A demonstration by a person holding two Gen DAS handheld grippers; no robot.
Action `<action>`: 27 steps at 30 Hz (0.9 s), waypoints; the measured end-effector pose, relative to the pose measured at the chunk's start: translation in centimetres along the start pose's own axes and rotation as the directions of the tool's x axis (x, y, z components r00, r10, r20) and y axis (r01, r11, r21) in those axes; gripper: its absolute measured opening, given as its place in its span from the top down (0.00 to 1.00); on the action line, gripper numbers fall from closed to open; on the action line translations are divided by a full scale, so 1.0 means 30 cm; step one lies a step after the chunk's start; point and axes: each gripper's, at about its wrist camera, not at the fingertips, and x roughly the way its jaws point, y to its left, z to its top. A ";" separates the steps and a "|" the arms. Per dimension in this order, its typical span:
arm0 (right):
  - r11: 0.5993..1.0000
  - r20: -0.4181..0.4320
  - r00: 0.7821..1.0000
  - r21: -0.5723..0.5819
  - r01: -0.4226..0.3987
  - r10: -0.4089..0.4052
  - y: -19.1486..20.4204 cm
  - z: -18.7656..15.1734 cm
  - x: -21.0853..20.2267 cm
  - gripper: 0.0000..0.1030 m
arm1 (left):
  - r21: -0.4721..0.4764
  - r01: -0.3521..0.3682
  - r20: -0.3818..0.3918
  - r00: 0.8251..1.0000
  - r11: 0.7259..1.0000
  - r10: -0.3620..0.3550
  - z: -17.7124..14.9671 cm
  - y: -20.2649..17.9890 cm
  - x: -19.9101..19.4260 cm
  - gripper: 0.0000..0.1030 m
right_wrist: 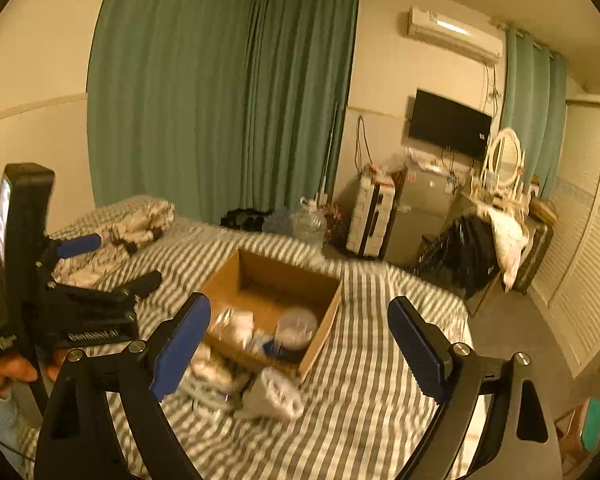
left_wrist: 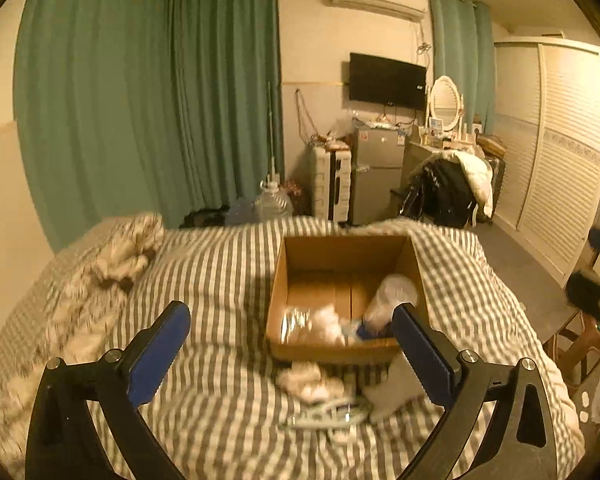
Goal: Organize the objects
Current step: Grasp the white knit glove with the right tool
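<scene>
"GenRobot.AI" is read on the left gripper [right_wrist: 112, 264], held wide open and empty like the right gripper [right_wrist: 300, 344]; the cardboard box [left_wrist: 344, 350] is set mid-bed [left_wrist: 220, 380], crumpled tissues [left_wrist: 308, 382] scattered near it.

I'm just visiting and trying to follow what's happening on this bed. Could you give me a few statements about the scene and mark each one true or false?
1. The cardboard box sits open on the striped bedding. True.
2. The box is empty. False: a clear plastic cup and white wadded items already lie inside.
3. The left gripper is clamped on something. False: its jaws are spread wide with nothing between them.
4. Loose white items lie on the bedding just outside the box's near side. True.
5. The right gripper is open and holds nothing. True.
</scene>
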 end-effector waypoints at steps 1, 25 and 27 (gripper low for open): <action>1.000 -0.016 1.000 0.004 -0.001 0.001 0.007 -0.041 0.004 0.12 | -0.010 0.002 -0.017 1.000 1.000 -0.002 -0.038 0.002 -0.001 0.00; 0.996 -0.395 0.915 0.071 -0.051 0.075 0.001 -0.448 0.541 0.12 | -0.098 -0.048 -0.341 0.940 0.994 0.012 -0.418 -0.030 0.312 0.00; 0.998 -0.404 0.912 0.040 -0.052 0.064 0.001 -0.422 0.595 0.12 | -0.097 -0.050 -0.350 0.937 0.994 0.013 -0.413 -0.029 0.338 0.00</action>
